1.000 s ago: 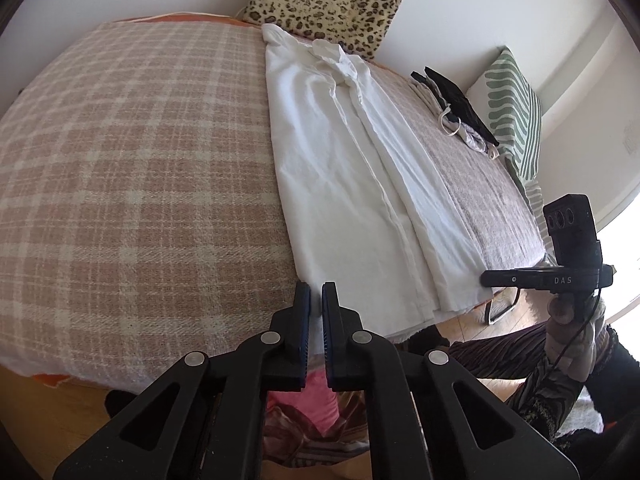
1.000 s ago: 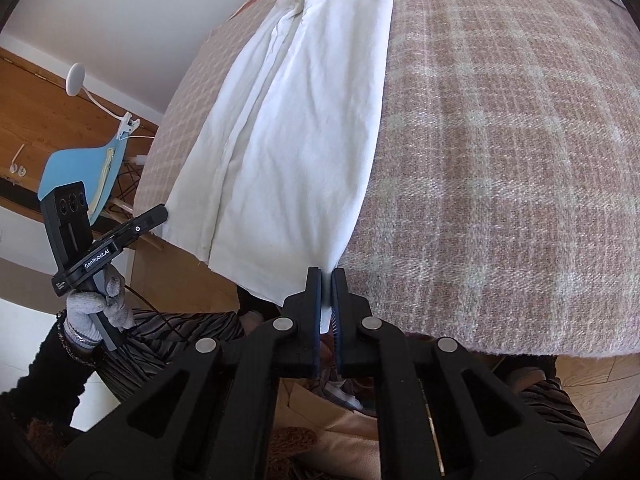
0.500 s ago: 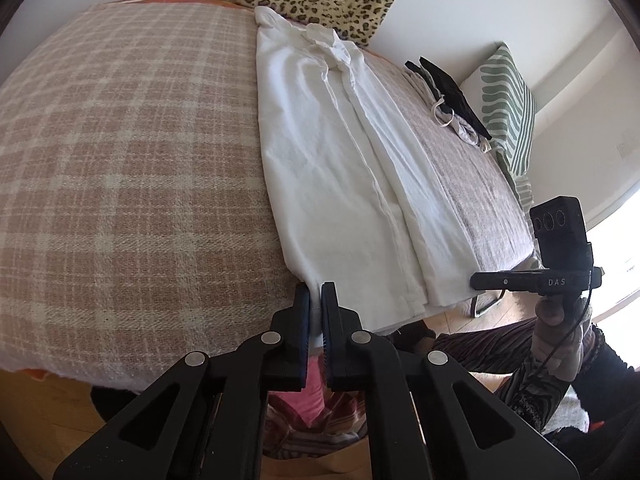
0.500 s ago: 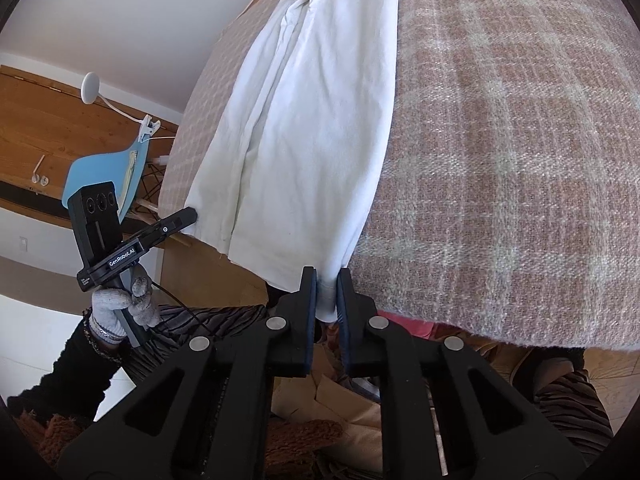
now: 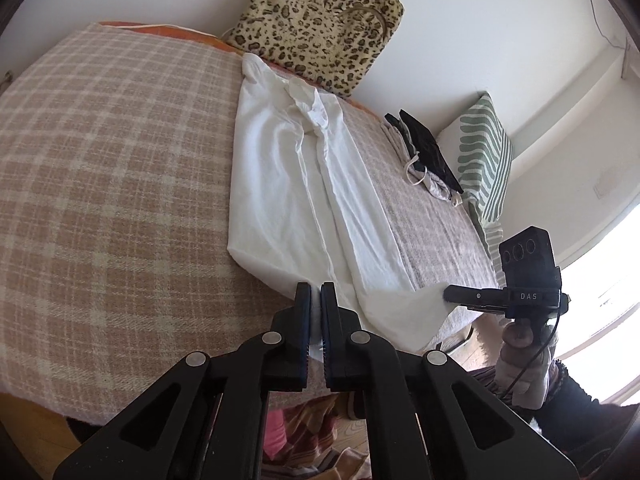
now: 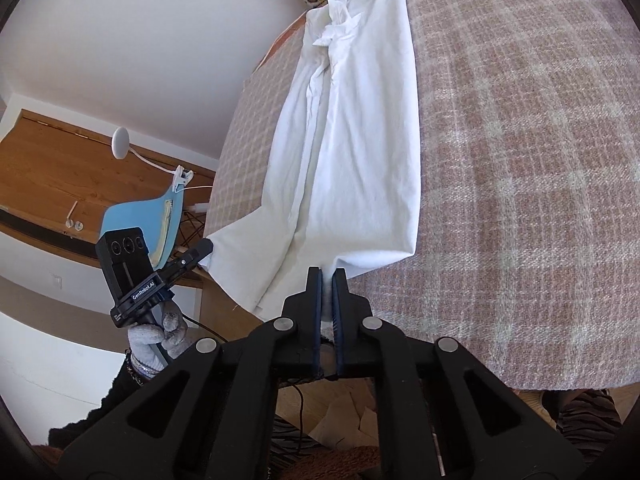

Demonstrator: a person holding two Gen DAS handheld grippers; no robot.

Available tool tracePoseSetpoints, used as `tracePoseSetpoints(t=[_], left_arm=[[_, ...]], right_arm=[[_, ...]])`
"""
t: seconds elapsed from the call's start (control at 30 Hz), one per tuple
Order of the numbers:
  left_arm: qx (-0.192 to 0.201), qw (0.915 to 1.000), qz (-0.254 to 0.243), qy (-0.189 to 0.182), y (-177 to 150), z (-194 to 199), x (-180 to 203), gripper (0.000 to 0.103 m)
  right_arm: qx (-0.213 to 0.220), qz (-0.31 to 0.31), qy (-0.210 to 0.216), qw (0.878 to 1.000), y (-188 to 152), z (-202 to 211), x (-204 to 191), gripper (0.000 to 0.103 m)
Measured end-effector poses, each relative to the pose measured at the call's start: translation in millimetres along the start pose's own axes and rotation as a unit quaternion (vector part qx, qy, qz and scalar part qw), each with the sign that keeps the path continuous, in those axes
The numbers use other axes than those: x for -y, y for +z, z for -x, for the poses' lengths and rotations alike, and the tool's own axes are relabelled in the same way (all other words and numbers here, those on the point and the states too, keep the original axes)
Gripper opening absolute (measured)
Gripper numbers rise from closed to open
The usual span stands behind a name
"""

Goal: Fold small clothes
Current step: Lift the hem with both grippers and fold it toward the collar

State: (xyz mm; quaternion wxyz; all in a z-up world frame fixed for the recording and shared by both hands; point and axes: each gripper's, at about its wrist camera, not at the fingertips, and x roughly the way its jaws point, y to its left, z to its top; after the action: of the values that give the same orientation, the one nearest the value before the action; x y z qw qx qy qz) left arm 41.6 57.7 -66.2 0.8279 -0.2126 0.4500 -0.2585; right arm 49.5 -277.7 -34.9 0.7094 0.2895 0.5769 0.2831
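Observation:
A long white garment (image 5: 296,184) lies lengthwise on the plaid blanket (image 5: 112,184), folded into a narrow strip with its collar at the far end. My left gripper (image 5: 316,294) is shut on its near hem at the left corner. My right gripper (image 6: 327,278) is shut on the near hem at the other corner; it also shows in the left wrist view (image 5: 452,293). Both hold the hem lifted off the bed, so the near end curls up. The garment also shows in the right wrist view (image 6: 352,152), as does the left gripper (image 6: 204,249).
A leopard-print bag (image 5: 320,24) leans on the wall behind the collar. A pile of dark and light clothes (image 5: 424,152) and a green striped pillow (image 5: 484,152) lie at the far right. A blue chair (image 6: 140,220) stands beside the bed.
Both grippers have risen and moved forward over the bed, carrying the near hem up off the bed edge. The garment's lower end now lifts and folds toward the collar.

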Motion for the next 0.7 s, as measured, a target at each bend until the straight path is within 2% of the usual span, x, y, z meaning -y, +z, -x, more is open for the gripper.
tracePoseSetpoints(t=[0.33,0.53,0.7], left_arm=[[0.027,0.9994,-0.010,0.017,49.5,-23.1,3.5,0.004],[0.029,0.9988,-0.002,0.039,69.0,-44.5,-8.2,0.004],[0.022,0.9981,0.004,0.058,82.3,-64.8,-17.5,0.004]], right_arm=[[0.025,0.018,-0.027,0.999,56.6,-0.9,-13.4,0.006],[0.035,-0.009,-0.048,0.998,85.3,-8.0,6.1,0.006],[0.033,-0.025,-0.049,0.998,104.0,-15.1,20.0,0.006]])
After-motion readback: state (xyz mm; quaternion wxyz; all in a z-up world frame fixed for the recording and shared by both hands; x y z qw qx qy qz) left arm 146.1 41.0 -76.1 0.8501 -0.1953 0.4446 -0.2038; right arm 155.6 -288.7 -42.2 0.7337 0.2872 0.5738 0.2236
